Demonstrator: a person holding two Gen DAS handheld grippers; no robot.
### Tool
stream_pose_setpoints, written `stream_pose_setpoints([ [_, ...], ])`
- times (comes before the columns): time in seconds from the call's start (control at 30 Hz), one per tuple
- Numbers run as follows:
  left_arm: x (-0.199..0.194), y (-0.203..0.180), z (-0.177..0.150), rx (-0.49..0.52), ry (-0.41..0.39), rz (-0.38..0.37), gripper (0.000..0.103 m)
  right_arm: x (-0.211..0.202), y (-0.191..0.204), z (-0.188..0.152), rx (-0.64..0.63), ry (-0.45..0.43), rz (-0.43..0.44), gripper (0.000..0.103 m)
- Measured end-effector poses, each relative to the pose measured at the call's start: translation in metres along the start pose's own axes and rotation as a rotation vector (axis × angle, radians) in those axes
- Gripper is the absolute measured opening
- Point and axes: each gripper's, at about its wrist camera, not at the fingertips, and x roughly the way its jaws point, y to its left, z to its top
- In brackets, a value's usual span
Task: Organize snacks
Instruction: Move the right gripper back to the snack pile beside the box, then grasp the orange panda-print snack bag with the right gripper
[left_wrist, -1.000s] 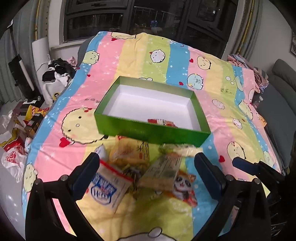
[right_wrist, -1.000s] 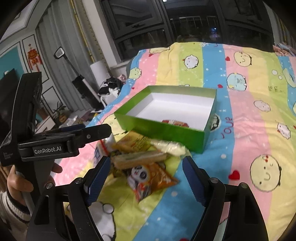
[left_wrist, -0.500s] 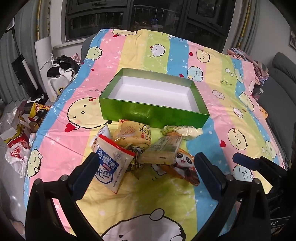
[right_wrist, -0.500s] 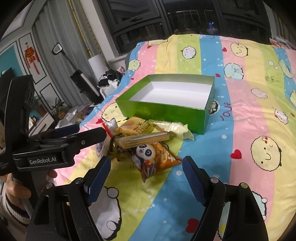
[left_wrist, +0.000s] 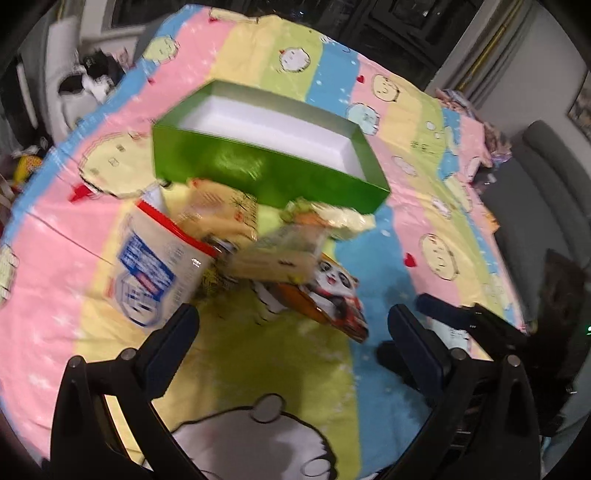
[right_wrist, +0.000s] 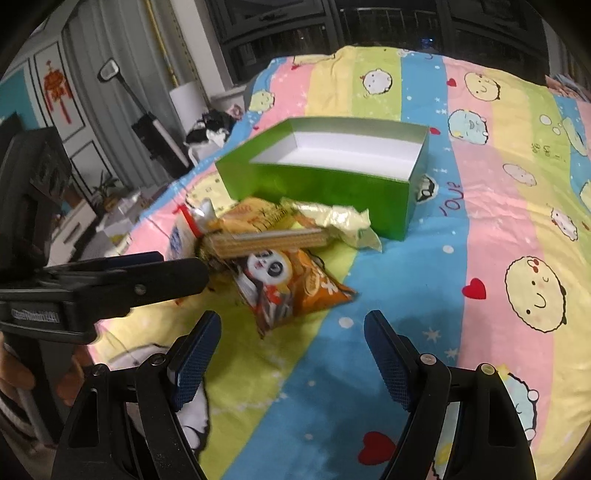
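Note:
A green box (left_wrist: 266, 170) (right_wrist: 321, 184) with a white inside stands open on the striped bed cover; its near wall hides most of the floor. In front of it lies a heap of snacks: a white and blue packet (left_wrist: 155, 273), a wafer pack (left_wrist: 277, 254) (right_wrist: 266, 240), an orange panda packet (left_wrist: 328, 295) (right_wrist: 288, 288) and a pale yellow wrapper (left_wrist: 340, 218) (right_wrist: 340, 218). My left gripper (left_wrist: 291, 317) hovers open just short of the heap, nothing between its fingers. My right gripper (right_wrist: 291, 321) is open too, near the panda packet's front corner.
The cartoon bed cover (right_wrist: 480, 258) spreads wide to the right of the box. A grey sofa (left_wrist: 546, 206) flanks the bed on one side. Clothes and bags clutter the floor (left_wrist: 85, 77) on the other. A hand (right_wrist: 14, 369) holds the left gripper.
Both grippers have sunk toward the snack heap, which now looks larger and nearer. The left view has tilted and blurred. Both stay open and the snacks lie where they were.

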Motion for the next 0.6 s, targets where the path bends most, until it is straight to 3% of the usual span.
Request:
stream_pose_setpoints([
  [0.13,0.014,0.0,-0.006,-0.042,0.041,-0.092,0.102,0.011,0.0,-0.006,-0.041,0.025,-0.009,0.08],
  [0.37,0.04,0.001,0.0,-0.112,0.074,-0.146,0.099,0.037,-0.005,0.001,-0.093,0.027,0.035,0.08],
  [0.6,0.06,0.008,0.012,-0.153,0.097,-0.119,0.078,0.06,-0.008,0.017,-0.123,0.019,0.096,0.08],
])
